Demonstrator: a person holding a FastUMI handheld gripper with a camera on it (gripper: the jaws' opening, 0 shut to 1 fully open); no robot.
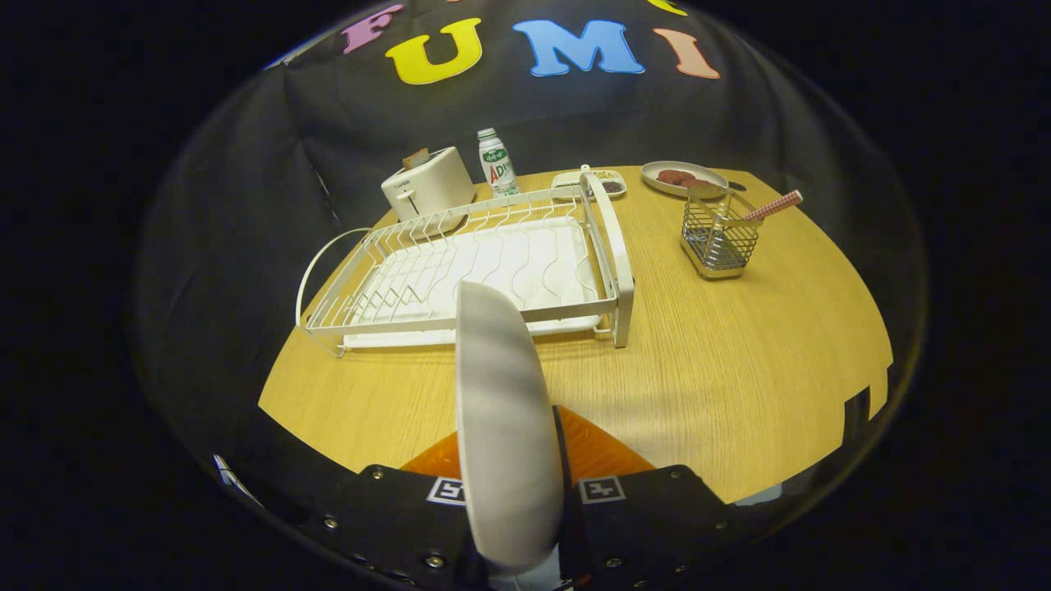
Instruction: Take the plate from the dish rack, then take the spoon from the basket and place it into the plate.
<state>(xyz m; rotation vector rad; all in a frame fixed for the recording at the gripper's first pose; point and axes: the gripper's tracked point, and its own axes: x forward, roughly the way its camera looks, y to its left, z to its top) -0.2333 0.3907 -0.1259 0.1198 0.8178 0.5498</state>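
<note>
the plate (502,427) is out of the dish rack (484,263) and stands on edge between the fingers of the gripper (513,492), which press on it from both sides, so the first step looks all but done: what remains of it is to set the plate down flat on the table (739,361). the rack's slots hold nothing now, and it sits just beyond the plate's upper rim.

the next move, as i judge it, calls for tipping the plate from upright to level and lowering it onto the bare wood ahead and to the right, near enough to the basket (720,238) that the spoon has a short trip, then letting go. the basket stands well apart from the rack, to its right, with the spoon (743,205) leaning in it, its handle poking out toward the right; the bowl end seems to rest against the basket's rim, though it is too small to be sure.

the gripper hangs above the near edge of the table, pointing forward and a little down toward the rack, with the plate's edge running straight along the line of the fingers.

beyond the rack stand a toaster (427,190) and a bottle (495,162).
</note>
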